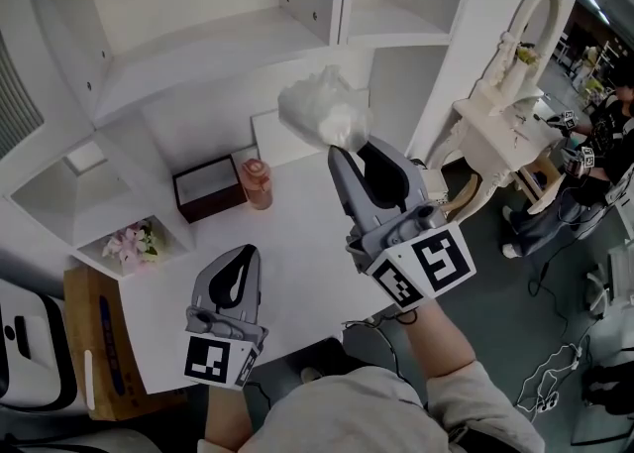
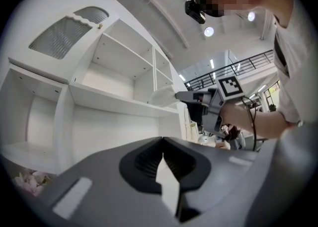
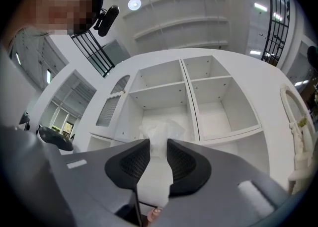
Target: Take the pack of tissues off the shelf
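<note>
One pack of tissues (image 1: 322, 109): pinched at its near end by the right gripper (image 1: 344, 152), held clear of the shelf (image 1: 218, 45), above the desk (image 1: 297, 243). Probably light, soft and slippery-wrapped, so grip gently at mid-body. Left gripper (image 1: 246, 251): closed, empty, near left.

The left gripper (image 1: 248, 249) and right gripper (image 1: 349, 150) are matching matt grey plastic shells with rounded backs. Each has black ribbed pads (image 3: 185, 164) inside its jaws. Each also carries a white cube with black square markers (image 1: 421, 268). The person wears a pale short-sleeved top (image 1: 466, 396). A thin black cable (image 2: 252, 121) runs along the right forearm.
</note>
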A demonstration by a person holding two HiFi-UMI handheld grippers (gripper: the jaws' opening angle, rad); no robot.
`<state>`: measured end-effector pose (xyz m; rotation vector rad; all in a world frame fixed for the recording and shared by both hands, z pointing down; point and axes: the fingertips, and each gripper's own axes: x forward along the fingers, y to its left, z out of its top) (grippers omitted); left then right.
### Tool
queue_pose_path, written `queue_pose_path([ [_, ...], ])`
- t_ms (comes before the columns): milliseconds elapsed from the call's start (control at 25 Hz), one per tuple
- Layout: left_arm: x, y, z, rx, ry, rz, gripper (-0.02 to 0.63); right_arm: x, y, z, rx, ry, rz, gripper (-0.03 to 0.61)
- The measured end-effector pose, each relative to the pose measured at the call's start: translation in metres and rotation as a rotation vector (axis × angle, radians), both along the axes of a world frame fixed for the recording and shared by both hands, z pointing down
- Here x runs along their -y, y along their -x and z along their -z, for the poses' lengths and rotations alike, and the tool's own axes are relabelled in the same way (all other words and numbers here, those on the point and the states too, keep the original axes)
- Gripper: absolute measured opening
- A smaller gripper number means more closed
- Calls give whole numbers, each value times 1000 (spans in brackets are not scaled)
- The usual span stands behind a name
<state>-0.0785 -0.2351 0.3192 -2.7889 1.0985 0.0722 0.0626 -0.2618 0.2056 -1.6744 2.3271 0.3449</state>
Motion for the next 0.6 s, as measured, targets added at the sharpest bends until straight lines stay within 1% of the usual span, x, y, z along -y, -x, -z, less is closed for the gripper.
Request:
queue_pose_path([
  [280, -14, 2, 1, -2, -5, -1, 2, -22, 0, -13, 16, 18, 16, 106],
  [400, -19, 3, -1, -4, 10, 3, 2, -29, 3, -20, 15, 32, 26, 106],
  [600, -25, 6, 0, -13, -4, 7, 2, -41, 10, -35, 18, 55, 46, 106],
])
